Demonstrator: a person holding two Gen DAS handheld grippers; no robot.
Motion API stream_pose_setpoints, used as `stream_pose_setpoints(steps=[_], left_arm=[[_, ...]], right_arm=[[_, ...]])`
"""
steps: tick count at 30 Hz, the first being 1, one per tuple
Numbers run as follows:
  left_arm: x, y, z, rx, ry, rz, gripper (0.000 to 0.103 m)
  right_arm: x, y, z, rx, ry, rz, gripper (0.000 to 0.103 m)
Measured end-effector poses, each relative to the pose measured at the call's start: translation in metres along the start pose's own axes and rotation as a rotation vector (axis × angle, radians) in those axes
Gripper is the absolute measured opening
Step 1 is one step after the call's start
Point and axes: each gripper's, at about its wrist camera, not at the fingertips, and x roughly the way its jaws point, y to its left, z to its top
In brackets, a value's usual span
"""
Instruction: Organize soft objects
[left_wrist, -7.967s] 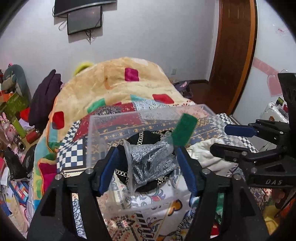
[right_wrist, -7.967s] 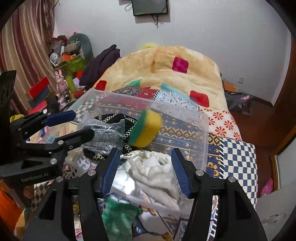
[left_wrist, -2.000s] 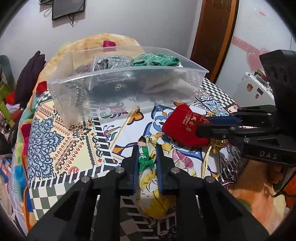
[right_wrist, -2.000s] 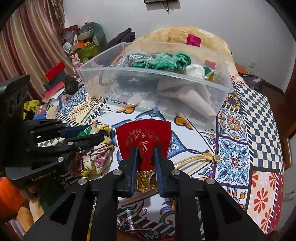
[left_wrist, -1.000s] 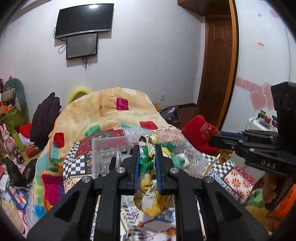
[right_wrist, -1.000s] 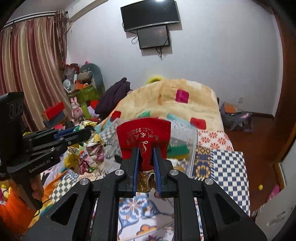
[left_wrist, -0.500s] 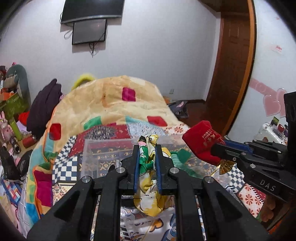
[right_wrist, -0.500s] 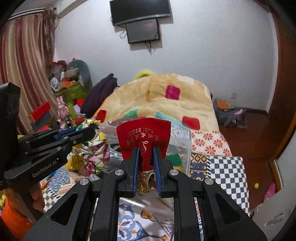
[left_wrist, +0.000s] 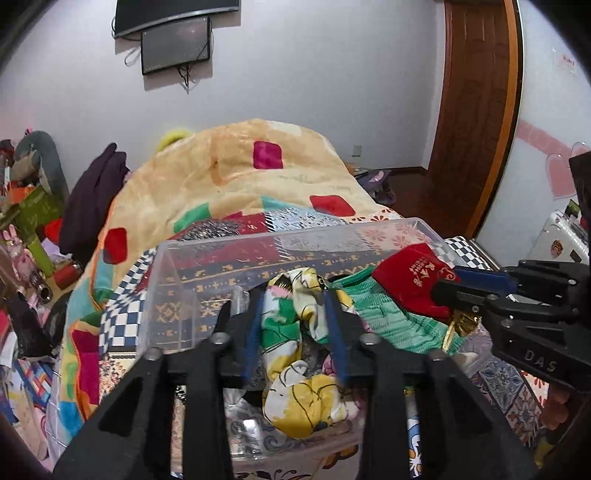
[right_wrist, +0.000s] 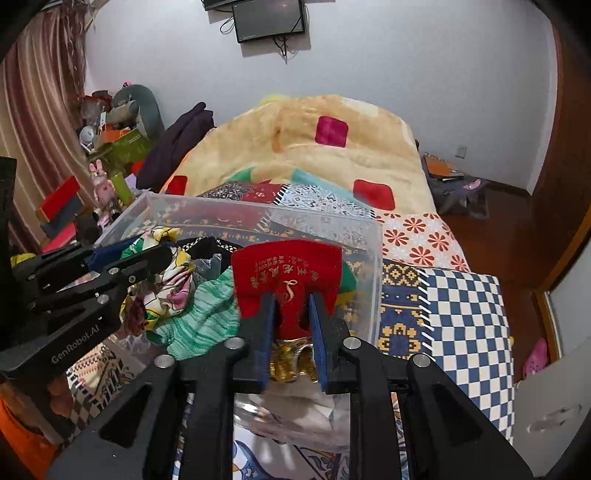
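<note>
A clear plastic bin (left_wrist: 192, 258) (right_wrist: 373, 236) stands on the patterned bed. My left gripper (left_wrist: 293, 295) (right_wrist: 131, 256) is over the bin, its jaws parted wider, with a floral yellow-green cloth (left_wrist: 295, 321) (right_wrist: 166, 291) still between them. My right gripper (right_wrist: 291, 299) (left_wrist: 448, 280) is over the bin's right part, its jaws slightly parted around a red velvet pouch (right_wrist: 288, 273) (left_wrist: 410, 273) with gold trim. A green knitted cloth (left_wrist: 388, 317) (right_wrist: 199, 321) lies in the bin under both.
An orange patchwork blanket (left_wrist: 240, 177) is heaped behind the bin. Cluttered shelves and toys (right_wrist: 110, 147) stand at the left, a dark garment (left_wrist: 88, 199) beside them. A wooden door (left_wrist: 476, 110) is at the right. A white case (left_wrist: 557, 236) sits far right.
Both grippers have come down over the bin. The left jaws have opened wider around the floral cloth; the right jaws have parted slightly around the red pouch.
</note>
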Motion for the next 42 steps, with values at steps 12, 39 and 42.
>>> stream_pose_setpoints(steps=[12,39,42], left_arm=[[-0.058,0.012,0.002,-0.039,-0.089,-0.071,0.047],[-0.217,-0.013,-0.020,-0.008,-0.425,-0.051,0.099],[-0.219,-0.015,-0.023,-0.001,-0.429,-0.044,0.099]], right_arm=[[-0.052,0.009,0.007,-0.026,-0.122,0.032,0.036],[-0.174,0.047,-0.024,-0.050,-0.433,0.070,0.079],[-0.175,0.048,-0.027,-0.058,-0.443,0.063,0.082]])
